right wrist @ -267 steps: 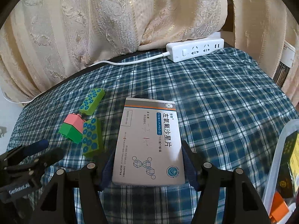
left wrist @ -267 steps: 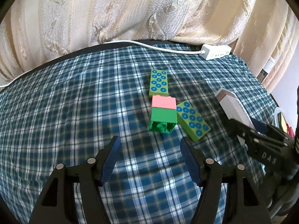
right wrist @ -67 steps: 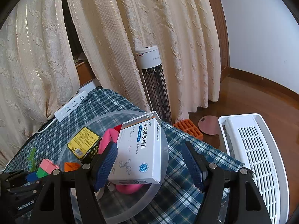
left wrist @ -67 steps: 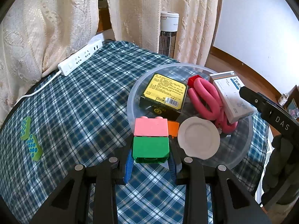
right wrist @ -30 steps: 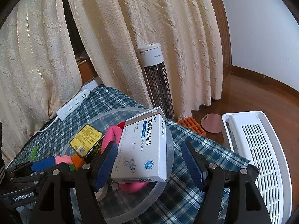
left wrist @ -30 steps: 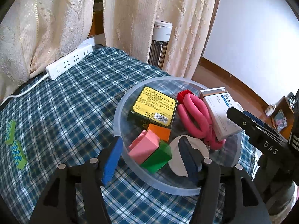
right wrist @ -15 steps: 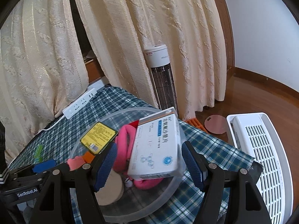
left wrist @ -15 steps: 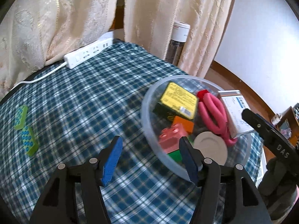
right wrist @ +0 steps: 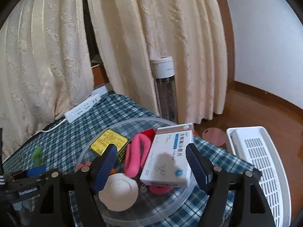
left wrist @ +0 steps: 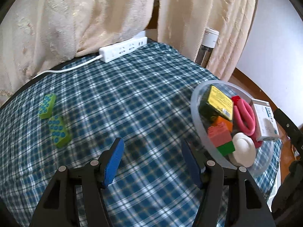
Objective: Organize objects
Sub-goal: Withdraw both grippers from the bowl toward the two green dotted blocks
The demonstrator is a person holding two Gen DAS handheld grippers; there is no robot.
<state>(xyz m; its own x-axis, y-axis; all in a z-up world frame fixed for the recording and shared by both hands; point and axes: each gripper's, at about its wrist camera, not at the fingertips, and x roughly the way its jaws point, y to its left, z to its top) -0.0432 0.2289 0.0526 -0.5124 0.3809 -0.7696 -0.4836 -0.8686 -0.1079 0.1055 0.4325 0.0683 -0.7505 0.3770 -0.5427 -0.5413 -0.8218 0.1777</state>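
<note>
Claws gape: left claw [left wrist: 152,159] empty, right claw [right wrist: 152,167] opening around white box [right wrist: 167,157].

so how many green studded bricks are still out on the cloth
2. One green brick lies far left on the checked cloth; the other sits just nearer the camera. More may be hidden out of frame.

I see a frosted translucent plastic bowl [left wrist: 195,102] on matt checked cloth [left wrist: 132,98], a glossy cardboard medicine box [right wrist: 168,160], and shiny wood flooring [right wrist: 265,111].
</note>
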